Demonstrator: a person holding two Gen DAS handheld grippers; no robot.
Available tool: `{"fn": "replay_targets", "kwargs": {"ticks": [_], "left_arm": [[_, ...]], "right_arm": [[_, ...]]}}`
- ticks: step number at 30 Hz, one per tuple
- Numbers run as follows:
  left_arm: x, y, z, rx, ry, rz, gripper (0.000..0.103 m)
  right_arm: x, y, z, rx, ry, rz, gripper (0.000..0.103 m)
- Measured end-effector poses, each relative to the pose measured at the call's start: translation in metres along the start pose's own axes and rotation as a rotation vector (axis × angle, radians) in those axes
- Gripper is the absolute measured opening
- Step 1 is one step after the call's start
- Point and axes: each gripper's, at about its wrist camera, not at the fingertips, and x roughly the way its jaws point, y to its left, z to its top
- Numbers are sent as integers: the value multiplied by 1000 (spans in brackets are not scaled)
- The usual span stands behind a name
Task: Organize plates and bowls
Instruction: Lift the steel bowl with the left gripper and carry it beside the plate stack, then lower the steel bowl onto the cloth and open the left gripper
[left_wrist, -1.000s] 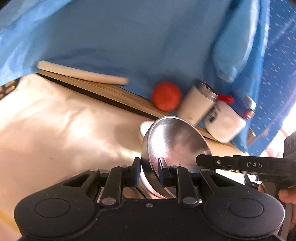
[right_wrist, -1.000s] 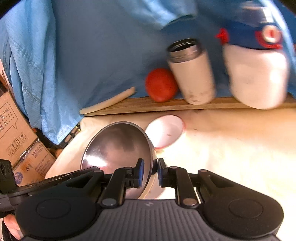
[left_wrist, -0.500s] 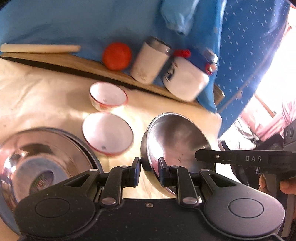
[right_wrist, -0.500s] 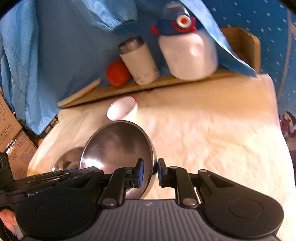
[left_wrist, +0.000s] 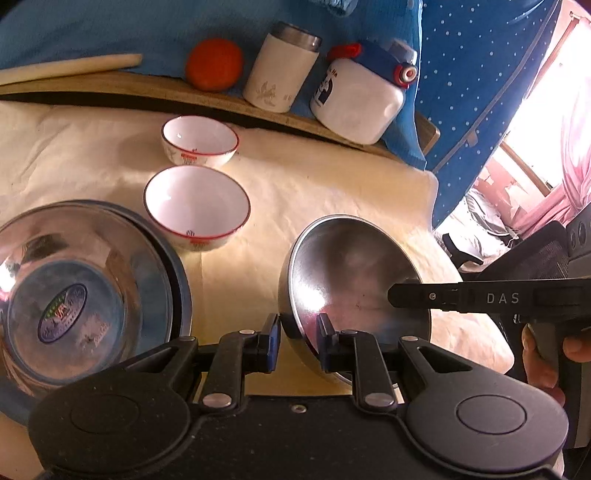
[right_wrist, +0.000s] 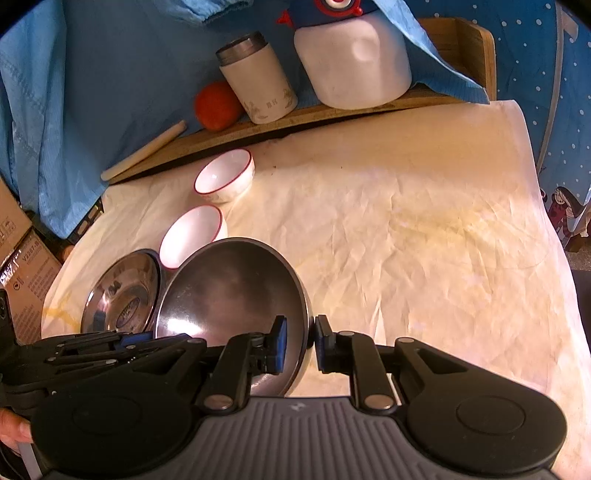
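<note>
A steel bowl is held above the cream tablecloth by both grippers. My left gripper is shut on its left rim and my right gripper is shut on its right rim; the bowl also shows in the right wrist view. A larger steel bowl with a blue sticker sits on a plate at the left, also in the right wrist view. Two white bowls with red rims stand behind it.
A wooden board at the back holds a white canister, a white jug with a blue lid, an orange ball and a wooden stick. Blue cloth hangs behind. Cardboard boxes stand left of the table.
Both grippers have lifted and pulled back with the steel bowl, tilting the views down. The large steel bowl, the white bowls and more of the tablecloth have come into view.
</note>
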Motion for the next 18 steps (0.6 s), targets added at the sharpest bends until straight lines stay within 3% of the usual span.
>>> {"fn": "replay_targets", "kwargs": {"ticks": [18], "left_arm": [[5,7,-2,-31,28,-6,23]], "right_arm": [[11,-2,4,-4,24,25,23]]}}
